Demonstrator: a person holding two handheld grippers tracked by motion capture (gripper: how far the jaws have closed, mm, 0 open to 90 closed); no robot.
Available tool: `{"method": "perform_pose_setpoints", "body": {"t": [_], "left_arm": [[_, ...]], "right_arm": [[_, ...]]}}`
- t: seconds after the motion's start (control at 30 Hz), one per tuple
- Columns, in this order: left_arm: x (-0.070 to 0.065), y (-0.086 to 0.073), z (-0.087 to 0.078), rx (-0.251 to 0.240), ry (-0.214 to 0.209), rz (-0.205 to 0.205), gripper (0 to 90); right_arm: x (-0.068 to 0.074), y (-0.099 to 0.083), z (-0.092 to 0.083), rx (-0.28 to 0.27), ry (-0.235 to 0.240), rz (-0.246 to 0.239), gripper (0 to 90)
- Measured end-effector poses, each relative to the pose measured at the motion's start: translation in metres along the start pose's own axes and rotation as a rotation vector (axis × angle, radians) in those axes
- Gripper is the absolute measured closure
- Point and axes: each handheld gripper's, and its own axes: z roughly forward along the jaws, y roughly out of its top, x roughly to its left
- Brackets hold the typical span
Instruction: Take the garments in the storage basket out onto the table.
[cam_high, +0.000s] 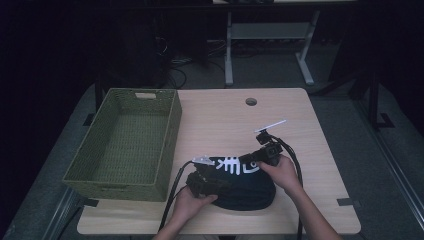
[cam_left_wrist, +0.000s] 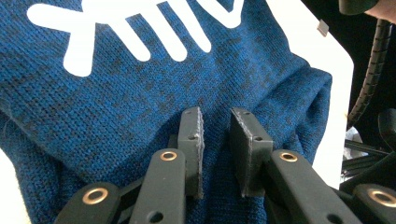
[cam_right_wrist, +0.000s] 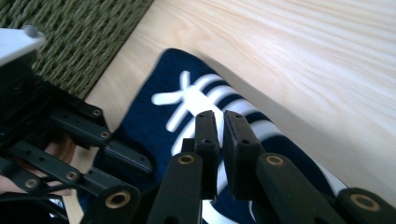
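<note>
Blue knit garment (cam_high: 245, 187) is bunched on the near half of the table (cam_high: 300, 150), right of the green woven basket (cam_high: 127, 142), just beside its near corner without touching.

Left tool (cam_left_wrist: 215, 135): jaws narrowly parted and pressed down into the knit, with a ridge of fabric apparently pinched between the pads. Grip looks shallow, and how much cloth is caught cannot be confirmed.

Right tool (cam_right_wrist: 219, 135): jaws drawn nearly together over the white printed area. Whether fabric is pinched cannot be told; the slit between the pads looks empty.

Risks from here:
- A single-layer pinch on the left is likely to slip once the garment is lifted, since the knit is loose and stretchy.
- If the right side holds nothing, the load would hang from one point, and the garment would droop and unfold.
- A trailing hem could be snagged on the basket rim during transfer, given the basket's tall wall.
- Only the top layer may be taken, leaving the bulk dragged across the table.

Garment look: dark blue, flecked knit, with a white fish-skeleton graphic (cam_left_wrist: 140, 28) and white bands beside it, seen in the right gripper view. It is folded over on itself into a rounded heap, soft, with no stiff edges.
</note>
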Motion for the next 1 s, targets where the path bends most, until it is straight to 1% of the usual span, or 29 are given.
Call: {"method": "perform_pose_setpoints", "body": {"t": [0.03,0.1,0.2,0.33,0.37,0.43,0.5,0.6,0.67,0.73,0.8,0.83,0.93,1.0], "left_arm": [[0.000,0.000,0.000,0.000,0.000,-0.001,74.3],[0.000,0.000,0.000,0.000,-0.001,0.001,74.3],[0.000,-0.001,0.000,-0.005,-0.003,0.000,74.3],[0.000,-0.001,0.000,-0.005,-0.004,-0.001,74.3],[0.000,-0.001,0.000,-0.004,-0.003,-0.001,74.3],[0.000,-0.001,0.000,-0.002,-0.004,0.000,74.2],[0.000,-0.001,0.000,-0.003,-0.004,-0.002,74.2],[0.000,-0.001,-0.001,0.000,-0.004,-0.002,74.2],[0.000,-0.001,-0.001,-0.001,-0.004,-0.002,74.2],[0.000,-0.002,0.000,-0.003,-0.002,-0.003,74.2],[0.000,-0.002,0.000,-0.004,-0.001,-0.002,74.2],[0.000,-0.002,0.000,-0.005,-0.003,-0.005,74.3],[0.000,-0.001,-0.001,0.003,-0.002,0.004,74.3],[0.000,-0.001,-0.001,0.003,-0.002,0.005,74.3]], "right_arm": [[-0.003,-0.002,0.000,-0.002,-0.001,0.010,85.1],[-0.007,-0.006,0.004,0.004,-0.013,0.015,86.2],[-0.013,-0.009,0.008,-0.004,-0.009,0.038,89.4],[-0.016,-0.010,0.009,-0.006,-0.004,0.043,89.3],[-0.016,-0.010,0.008,-0.007,0.000,0.037,87.4],[-0.014,-0.010,0.005,-0.015,0.022,0.037,85.0],[-0.012,-0.011,-0.002,-0.038,0.026,0.028,84.2],[-0.015,-0.015,-0.014,-0.061,0.021,0.042,84.1],[-0.021,-0.020,-0.023,-0.078,0.011,0.050,84.1],[-0.031,-0.027,-0.029,-0.087,0.002,0.079,84.4],[-0.040,-0.033,-0.029,-0.081,-0.004,0.116,85.3],[-0.043,-0.036,-0.027,-0.076,-0.009,0.126,86.4],[-0.050,-0.041,-0.024,-0.090,0.000,0.148,87.6],[-0.052,-0.043,-0.022,-0.100,0.006,0.151,87.9]]}}
